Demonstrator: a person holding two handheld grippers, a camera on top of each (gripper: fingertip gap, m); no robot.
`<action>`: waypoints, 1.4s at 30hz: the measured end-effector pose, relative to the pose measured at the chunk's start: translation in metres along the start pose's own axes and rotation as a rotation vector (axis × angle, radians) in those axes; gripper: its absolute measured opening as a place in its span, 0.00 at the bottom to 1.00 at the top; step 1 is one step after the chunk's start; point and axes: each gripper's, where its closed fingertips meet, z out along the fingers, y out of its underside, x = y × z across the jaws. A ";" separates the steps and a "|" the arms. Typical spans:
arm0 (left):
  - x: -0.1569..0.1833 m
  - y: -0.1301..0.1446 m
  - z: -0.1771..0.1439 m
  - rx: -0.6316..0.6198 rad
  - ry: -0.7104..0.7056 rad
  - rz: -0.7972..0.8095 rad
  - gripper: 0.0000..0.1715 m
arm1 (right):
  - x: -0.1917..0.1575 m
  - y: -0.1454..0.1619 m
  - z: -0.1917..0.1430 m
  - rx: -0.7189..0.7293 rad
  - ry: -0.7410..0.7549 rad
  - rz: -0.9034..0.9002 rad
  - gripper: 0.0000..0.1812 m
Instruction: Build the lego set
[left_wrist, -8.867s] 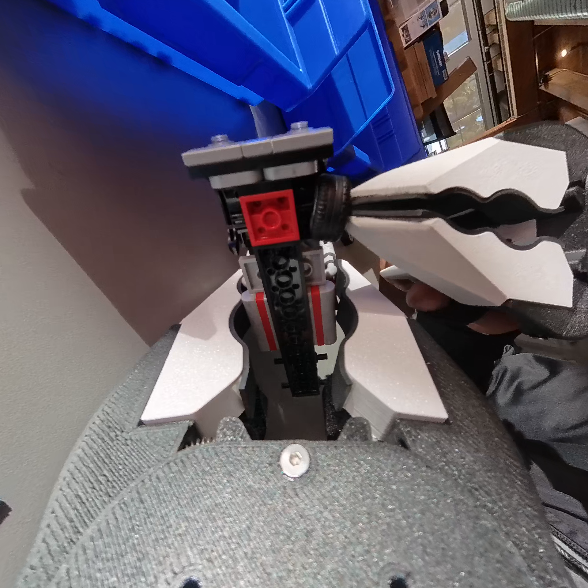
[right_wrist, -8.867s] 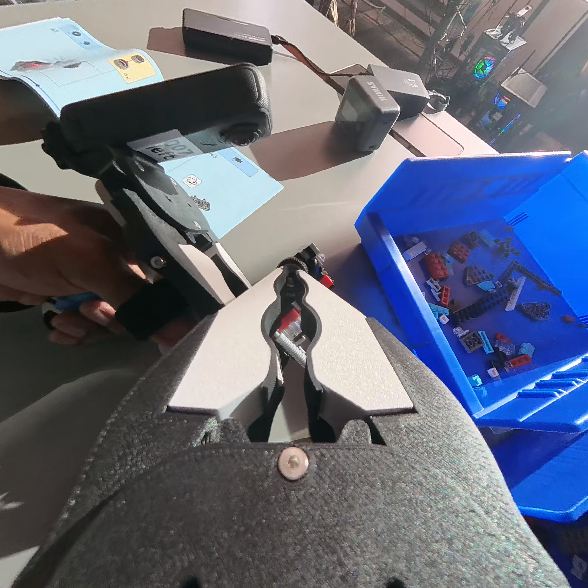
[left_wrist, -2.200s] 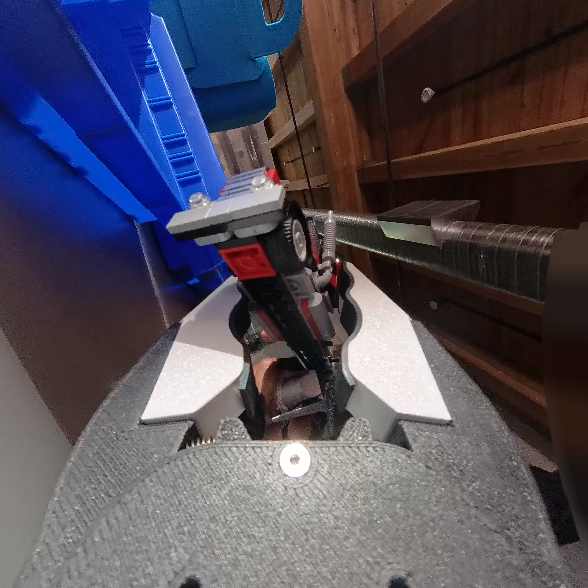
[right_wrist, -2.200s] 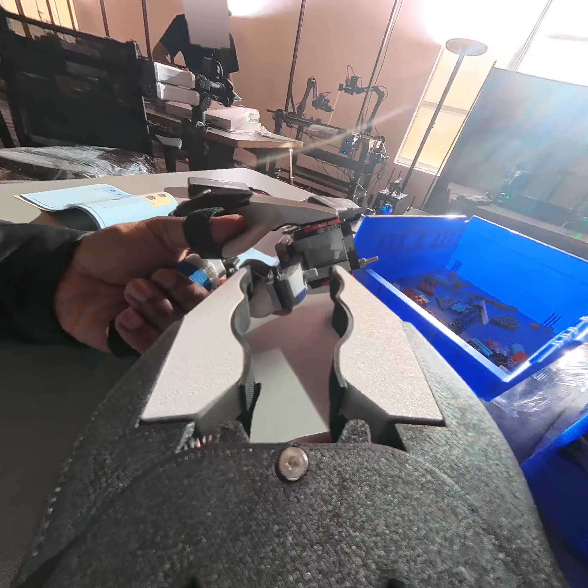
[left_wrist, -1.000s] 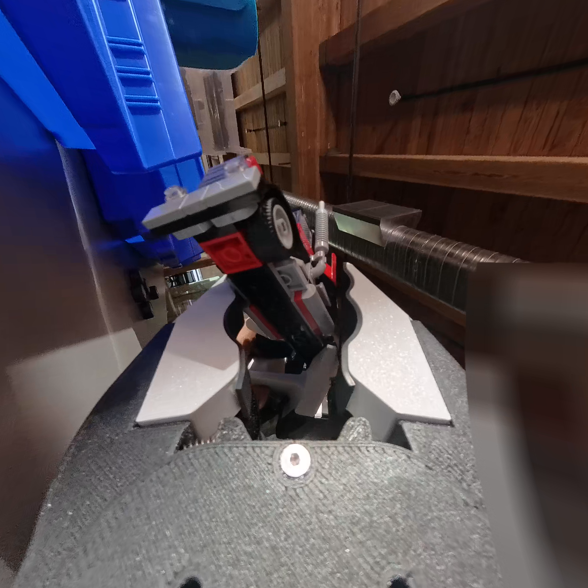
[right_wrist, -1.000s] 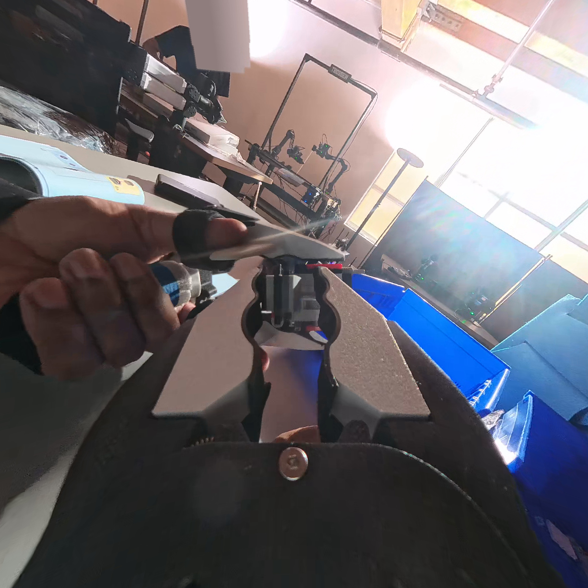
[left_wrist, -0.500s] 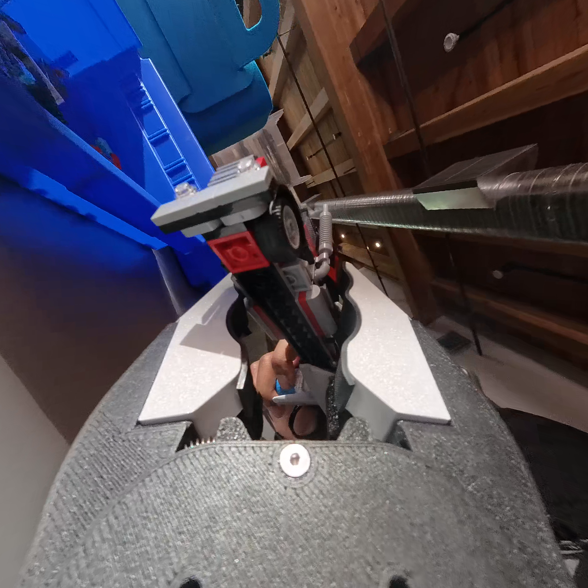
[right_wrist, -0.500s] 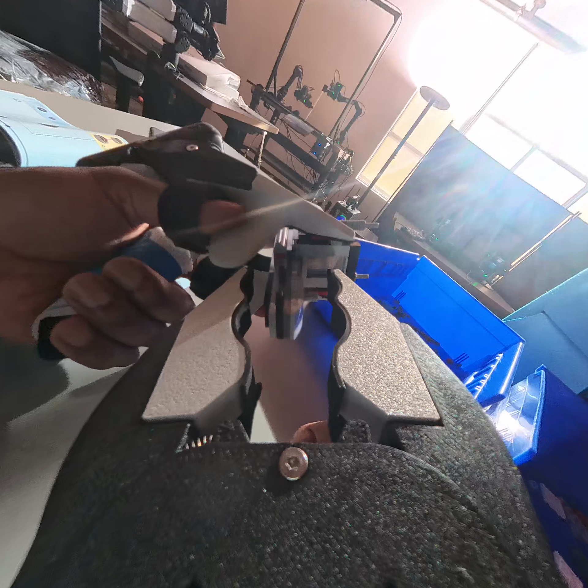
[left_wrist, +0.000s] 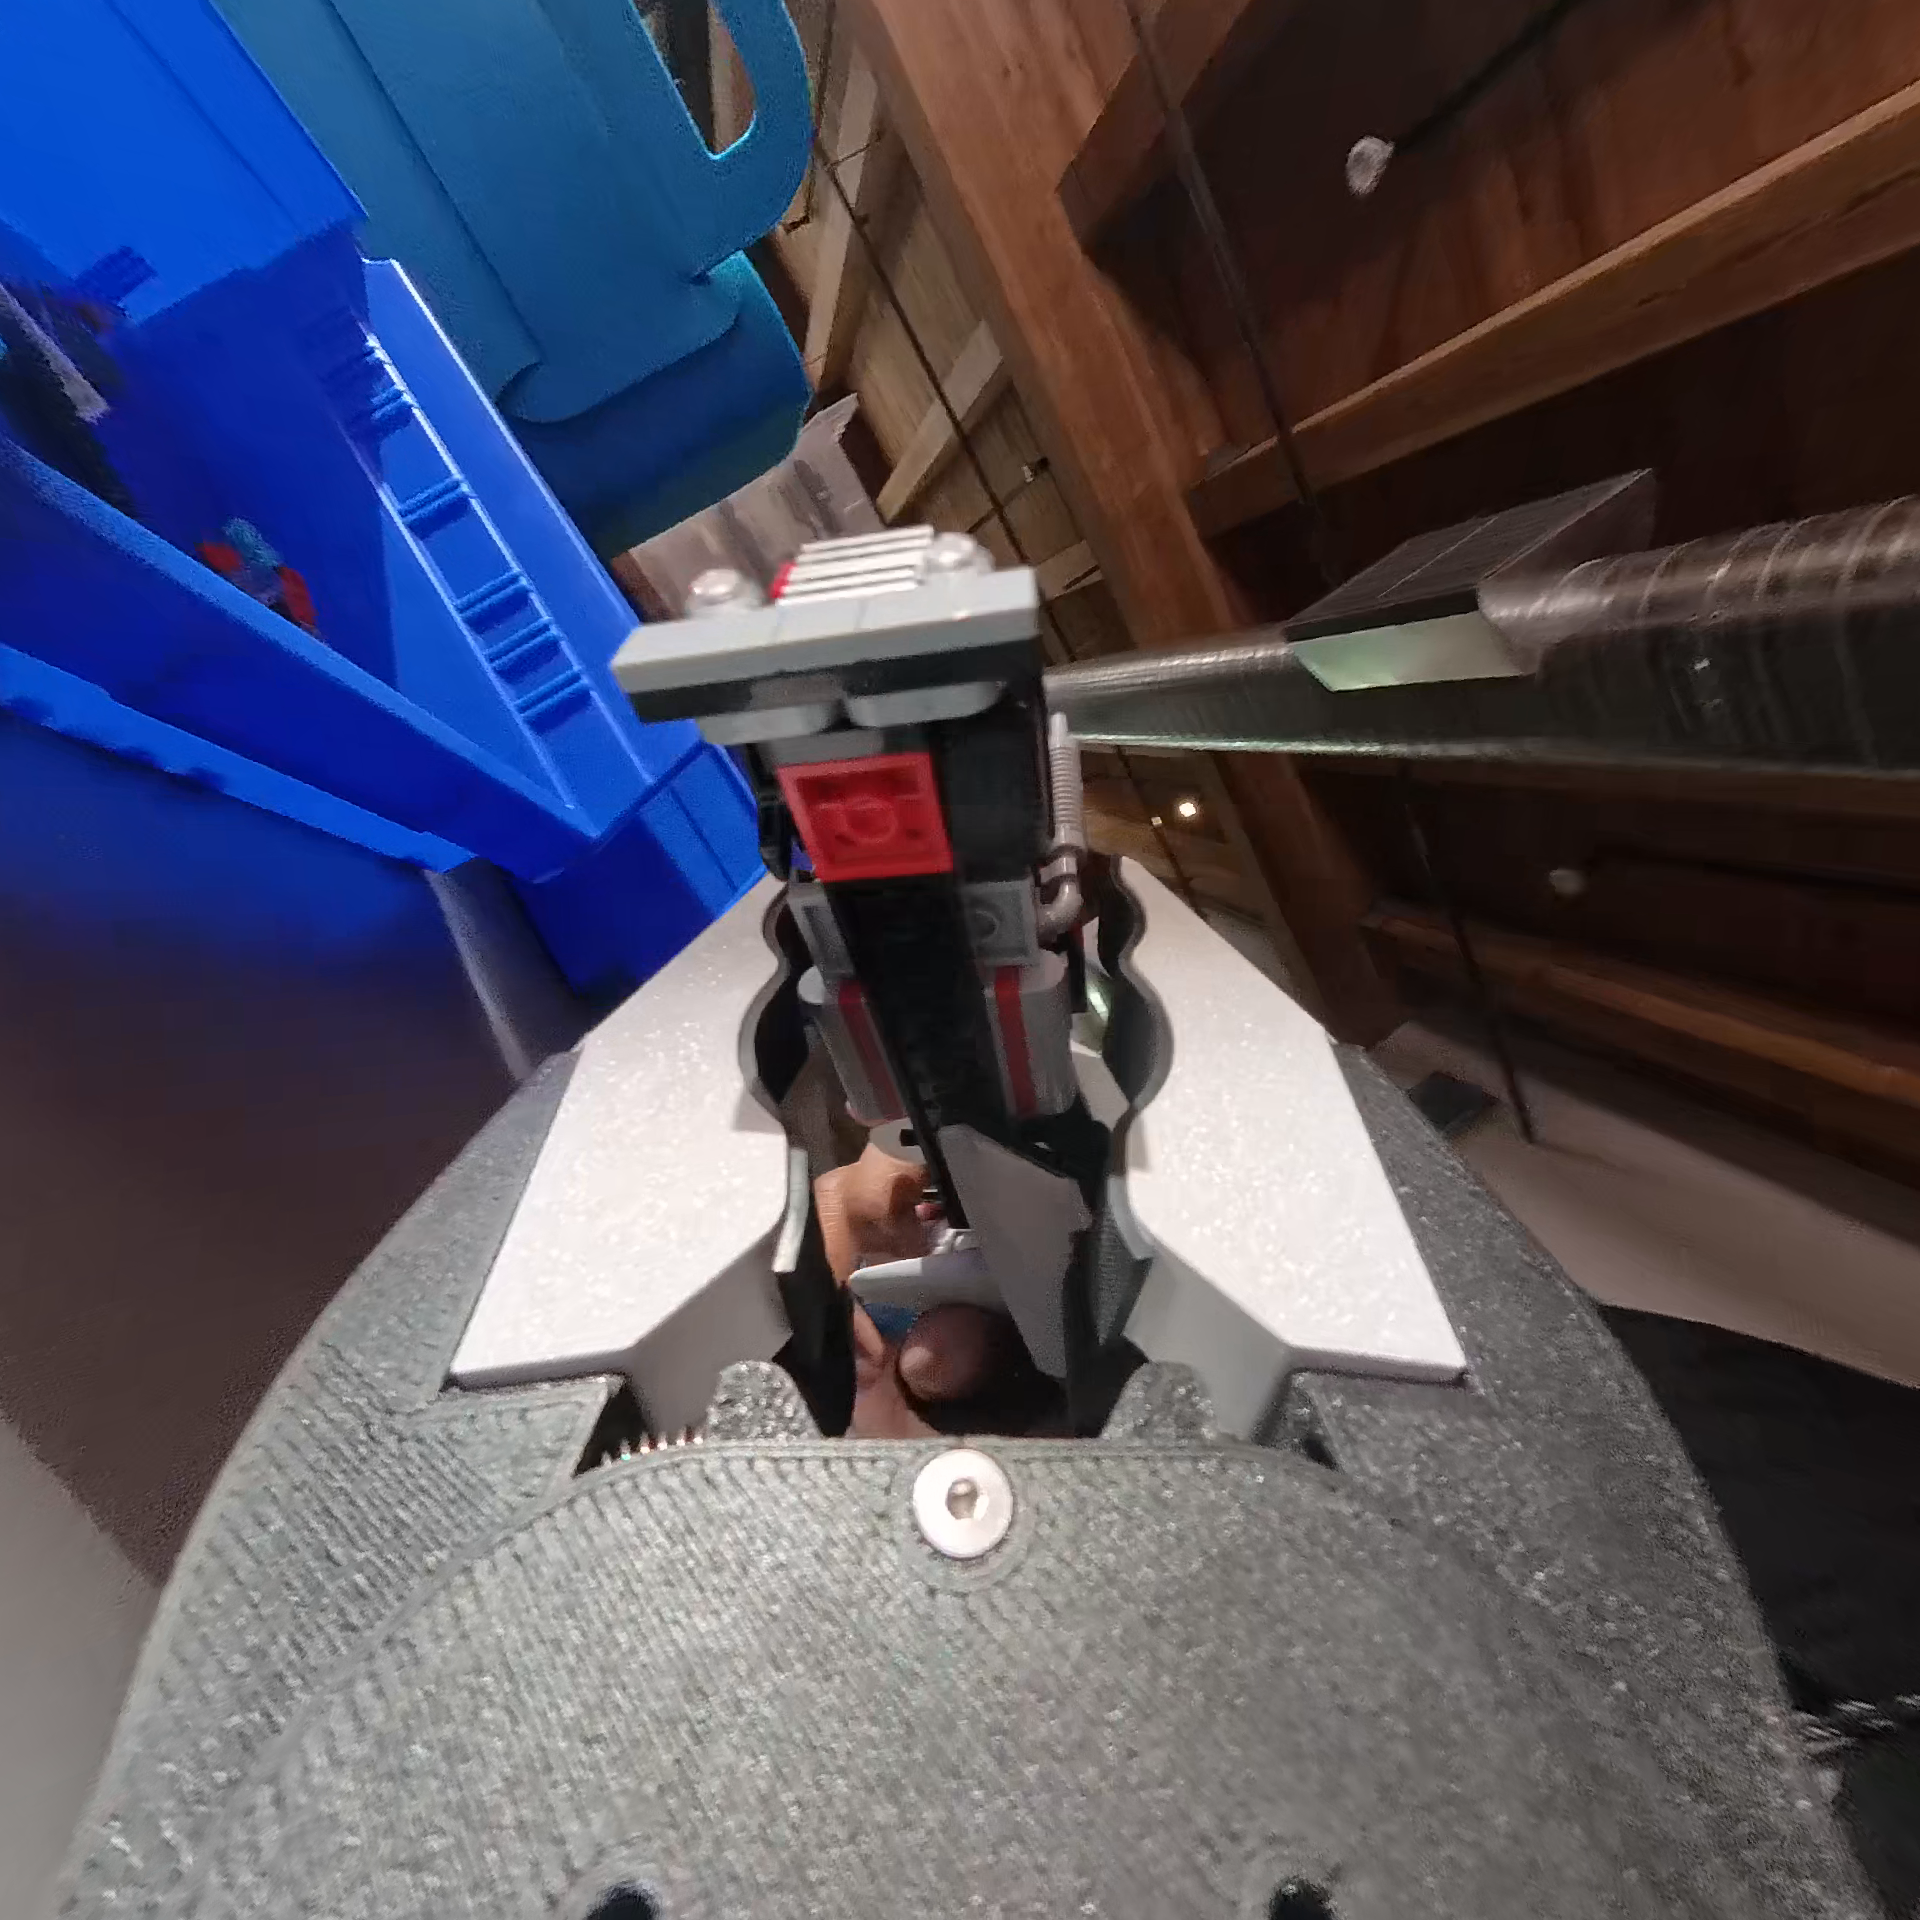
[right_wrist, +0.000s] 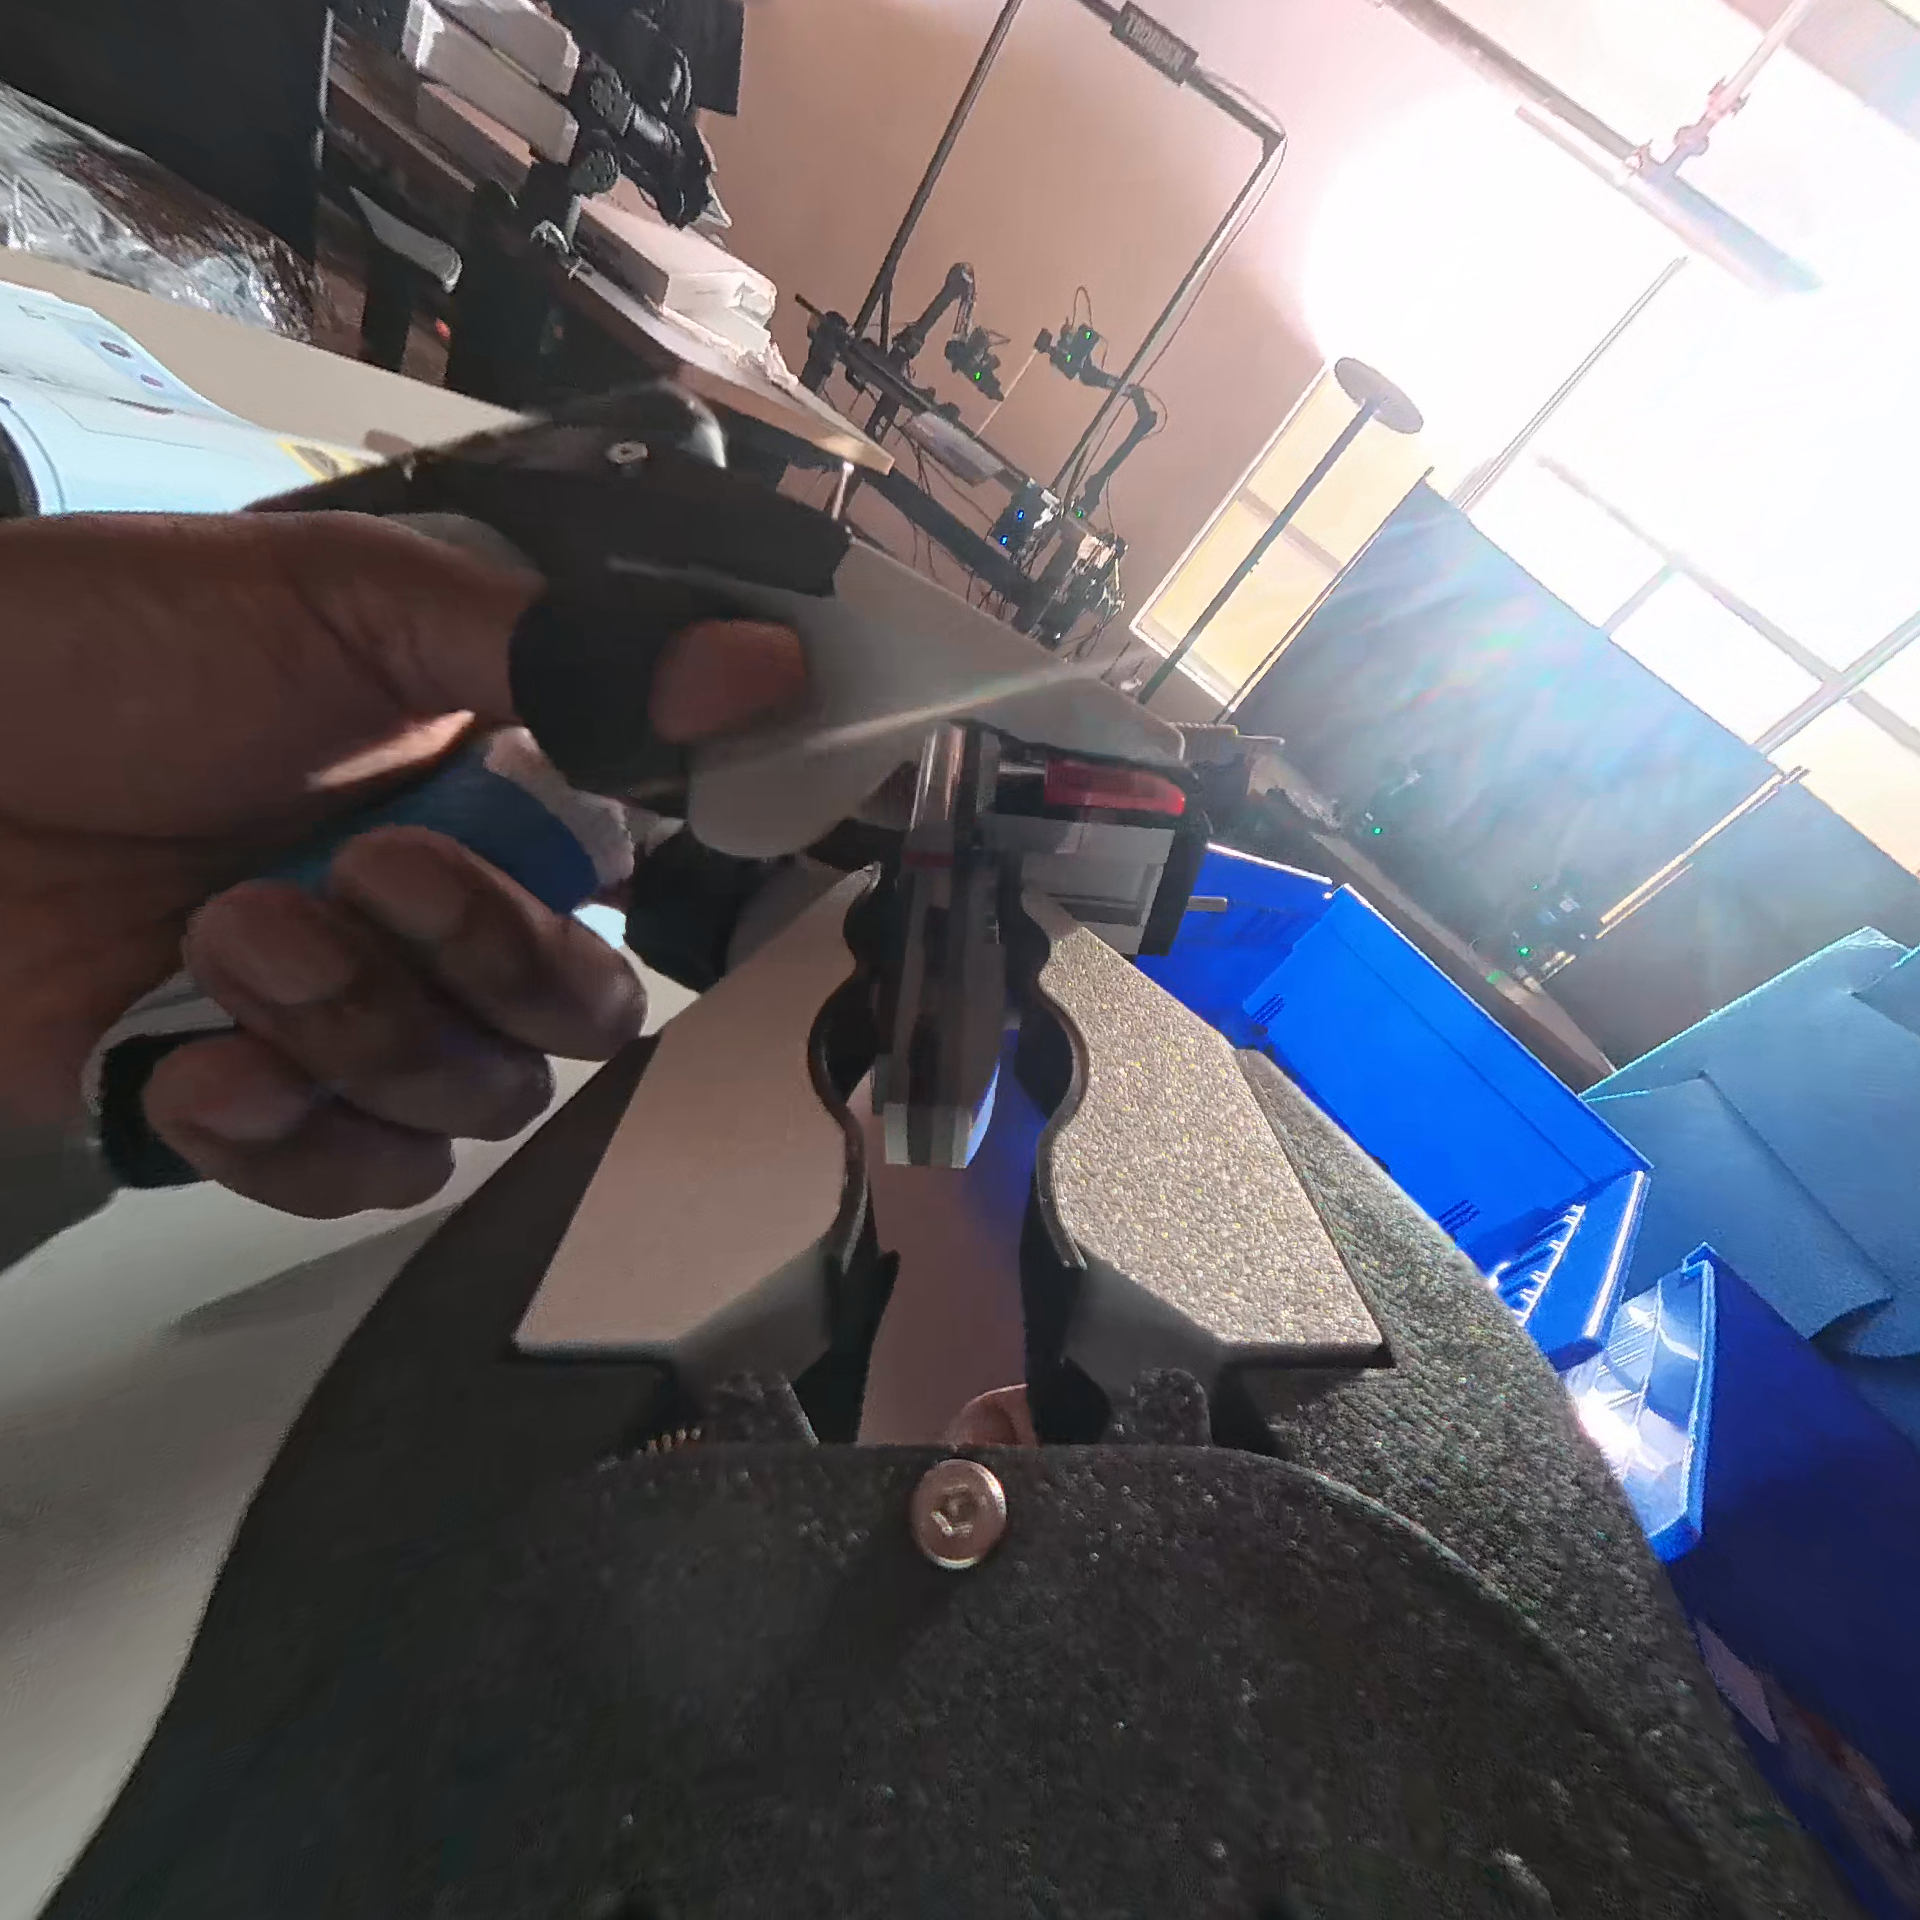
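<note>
The lego vehicle (left_wrist: 831, 665), grey, black and red, is gripped by my left gripper (left_wrist: 951, 894), which is shut on its body. The black underside and a red square plate face the left wrist camera, and the grey bumper points away. In the right wrist view the vehicle (right_wrist: 1081, 862) hangs from the left gripper (right_wrist: 935, 707), which a hand (right_wrist: 260, 727) holds. My right gripper (right_wrist: 951, 904) has its jaws closed in on the vehicle's thin grey rear end. One of its fingers (left_wrist: 1013, 1236) shows beneath the vehicle in the left wrist view.
A blue parts bin (right_wrist: 1403, 1039) with loose bricks stands to the right on the grey table (right_wrist: 156, 1351); it also shows in the left wrist view (left_wrist: 312, 675). A light blue instruction booklet (right_wrist: 104, 436) lies at the far left. A teal container (left_wrist: 623, 208) and a black wrapped duct (left_wrist: 1662, 644) are behind. Both grippers' tips are close together, under 4 cm apart.
The left gripper has turned the vehicle so that its underside faces the camera squarely. The right gripper's jaws have narrowed around the rear end since half a second ago.
</note>
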 end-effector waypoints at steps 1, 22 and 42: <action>0.003 -0.002 0.000 0.012 0.035 -0.042 0.33 | 0.001 -0.001 -0.001 0.014 0.007 -0.001 0.12; 0.005 0.005 0.002 0.003 0.102 -0.201 0.33 | -0.007 -0.004 0.002 0.055 0.022 -0.047 0.12; -0.039 0.008 -0.009 -0.063 -0.170 -0.100 0.32 | 0.040 0.070 -0.082 -0.298 -0.029 0.321 0.21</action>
